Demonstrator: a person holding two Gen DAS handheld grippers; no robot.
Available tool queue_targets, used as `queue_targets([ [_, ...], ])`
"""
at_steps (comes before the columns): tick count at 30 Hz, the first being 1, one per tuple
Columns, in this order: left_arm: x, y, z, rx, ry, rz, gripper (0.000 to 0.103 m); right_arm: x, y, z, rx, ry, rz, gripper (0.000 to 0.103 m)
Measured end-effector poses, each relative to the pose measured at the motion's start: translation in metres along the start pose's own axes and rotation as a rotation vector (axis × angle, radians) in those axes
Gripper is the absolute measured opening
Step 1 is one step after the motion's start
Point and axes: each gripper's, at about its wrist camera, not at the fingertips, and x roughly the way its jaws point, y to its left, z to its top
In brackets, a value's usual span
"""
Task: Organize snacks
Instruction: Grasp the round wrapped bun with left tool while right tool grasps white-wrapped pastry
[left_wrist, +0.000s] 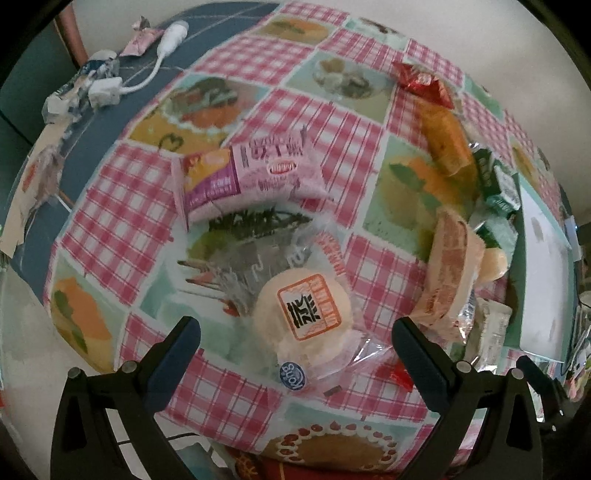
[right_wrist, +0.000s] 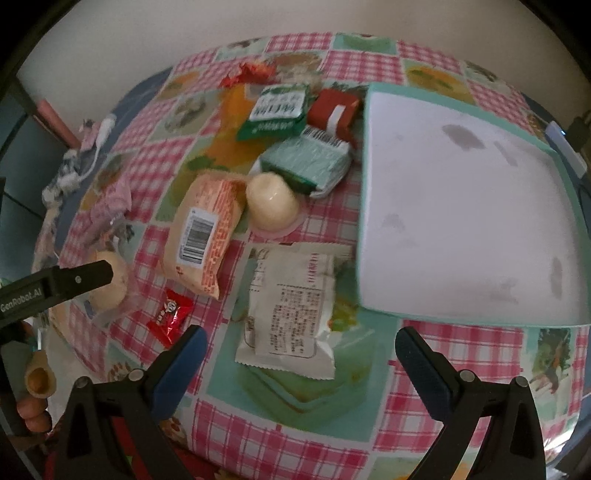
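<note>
My left gripper (left_wrist: 295, 343) is open, its fingers either side of a round pale bun in clear wrap with an orange label (left_wrist: 306, 321). A pink snack packet (left_wrist: 255, 177) lies beyond it. My right gripper (right_wrist: 297, 350) is open above a white snack packet (right_wrist: 291, 306). A teal-rimmed white tray (right_wrist: 465, 218) sits to the right. An orange-printed cake packet (right_wrist: 207, 232), a jelly cup (right_wrist: 271, 203), green packets (right_wrist: 277, 110), a red box (right_wrist: 332, 110) and a small red candy (right_wrist: 170, 312) lie on the cloth. The left gripper shows in the right wrist view (right_wrist: 74, 280).
The table has a pink checked cloth (left_wrist: 122, 206). A white charger and cable (left_wrist: 110, 88) and crumpled wrappers (left_wrist: 66, 99) lie at the far left. A red wrapper (left_wrist: 424, 85) and an orange packet (left_wrist: 447, 140) lie at the far right of the left wrist view.
</note>
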Motion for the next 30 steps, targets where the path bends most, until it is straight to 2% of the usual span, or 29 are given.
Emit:
queue_targets([
  [3, 0.003, -0.004, 0.001, 0.009, 0.009, 0.003, 0.102, 0.006, 0.006, 0.003, -0.009, 0.009, -0.013, 0.102],
  [5, 0.006, -0.007, 0.001, 0.015, 0.013, 0.007, 0.100, 0.011, 0.010, 0.005, -0.011, 0.012, -0.023, 0.098],
  [7, 0.008, -0.007, 0.002, 0.015, 0.023, 0.005, 0.089, 0.017, 0.016, 0.008, -0.019, 0.017, -0.035, 0.093],
  [12, 0.010, -0.007, 0.001, 0.012, 0.028, -0.015, 0.075, 0.028, 0.022, 0.010, -0.028, 0.040, -0.051, 0.074],
  [13, 0.010, -0.007, 0.000, 0.014, 0.027, -0.012, 0.074, 0.029, 0.022, 0.010, -0.030, 0.036, -0.058, 0.072],
  [14, 0.011, -0.007, 0.001, 0.015, 0.026, -0.008, 0.073, 0.029, 0.023, 0.011, -0.032, 0.030, -0.059, 0.064],
  [15, 0.016, -0.009, 0.001, 0.015, 0.023, -0.004, 0.071, 0.029, 0.024, 0.012, -0.033, 0.025, -0.058, 0.061],
  [19, 0.011, -0.005, 0.001, -0.001, 0.007, 0.003, 0.060, 0.023, 0.018, 0.009, -0.027, 0.018, -0.055, 0.060],
  [25, 0.000, 0.000, 0.002, -0.014, -0.020, 0.023, 0.057, 0.002, 0.013, 0.007, -0.014, -0.024, -0.016, 0.059],
  [30, -0.019, 0.002, 0.005, -0.019, -0.084, 0.058, 0.057, -0.011, 0.011, 0.009, 0.004, -0.054, 0.025, 0.059],
])
